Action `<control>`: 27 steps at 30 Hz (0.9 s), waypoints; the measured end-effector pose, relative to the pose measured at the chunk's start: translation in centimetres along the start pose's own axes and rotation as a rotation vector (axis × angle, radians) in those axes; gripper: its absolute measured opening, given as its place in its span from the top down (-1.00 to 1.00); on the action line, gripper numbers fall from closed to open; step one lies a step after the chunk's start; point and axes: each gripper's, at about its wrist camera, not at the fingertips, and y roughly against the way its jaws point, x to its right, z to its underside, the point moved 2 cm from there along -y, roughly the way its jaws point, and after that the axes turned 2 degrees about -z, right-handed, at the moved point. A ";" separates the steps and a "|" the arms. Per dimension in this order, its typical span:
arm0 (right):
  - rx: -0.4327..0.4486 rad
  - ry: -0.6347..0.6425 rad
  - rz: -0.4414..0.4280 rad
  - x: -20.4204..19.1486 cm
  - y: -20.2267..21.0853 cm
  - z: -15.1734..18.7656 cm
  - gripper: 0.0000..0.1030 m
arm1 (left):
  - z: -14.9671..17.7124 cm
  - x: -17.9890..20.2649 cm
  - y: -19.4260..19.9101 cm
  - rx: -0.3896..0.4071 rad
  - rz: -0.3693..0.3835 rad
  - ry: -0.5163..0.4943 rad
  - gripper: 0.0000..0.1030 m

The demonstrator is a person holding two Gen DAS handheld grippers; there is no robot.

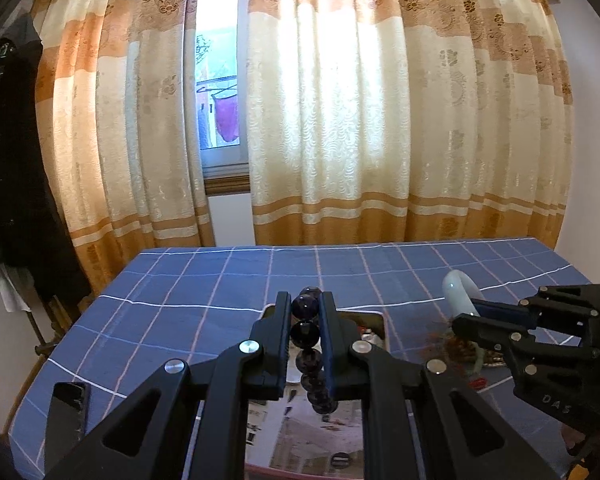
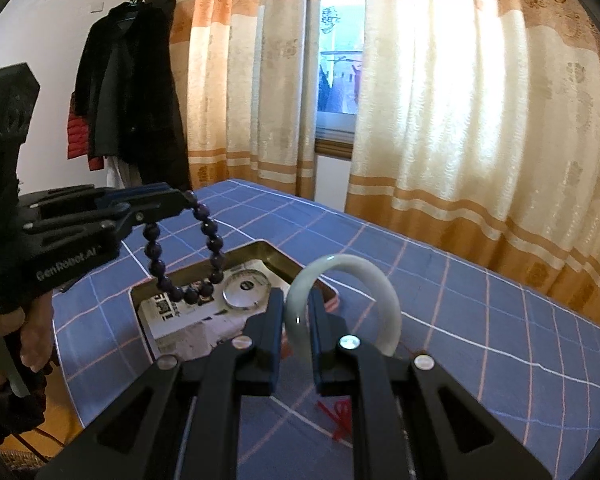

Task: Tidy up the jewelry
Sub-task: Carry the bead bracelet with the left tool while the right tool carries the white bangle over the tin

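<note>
Hanging from the left gripper (image 1: 306,300), the bead bracelet (image 1: 306,332) is a loop of dark purple beads; fingers (image 1: 282,336) clamped on the strand near its top. In the right view the loop (image 2: 212,240) droops from that gripper (image 2: 186,200) at 10 o'clock, its lowest beads just over the open tin (image 2: 276,258). Cannot tell whether the beads touch the tin's contents.

Bangle (image 2: 352,300): pale green-white ring, held upright in the right gripper (image 2: 296,320), fingers (image 2: 270,328) closed on its near-left arc. Rest of the ring stands clear above the table (image 2: 480,320). In the left view the bangle (image 1: 458,288) shows at 3 o'clock, pinched by the right gripper (image 1: 466,312), just beside the tin's right edge.

Tin (image 1: 380,320): shallow, rectangular, rounded corners, gold-toned inner wall. Inside, printed paper (image 2: 180,316) and a round disc (image 2: 246,284).

Small red item (image 2: 338,412) on the cloth at 6 o'clock of the right view, partly hidden by the gripper. Reddish-brown tangle (image 1: 460,346) beneath the right gripper in the left view; too blurred to identify.

Table covered in blue cloth with a white and pink grid. Dark flat object (image 1: 66,412) at 8 o'clock in the left view. Hand (image 2: 36,344) visible at 9 o'clock under the left gripper. Beyond: curtains (image 1: 360,100), window (image 1: 218,72), dark coats (image 2: 136,92) hanging at 11 o'clock.
</note>
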 end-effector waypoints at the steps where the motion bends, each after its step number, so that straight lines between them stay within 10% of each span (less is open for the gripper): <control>1: -0.001 0.002 -0.006 -0.2 -0.2 -0.2 0.73 | 0.1 -0.2 -0.1 -0.004 -0.003 0.003 0.74; 27: -0.068 0.031 -0.096 -2.6 -6.4 -1.5 0.73 | 2.5 -3.8 -5.4 -0.128 -0.050 0.033 0.74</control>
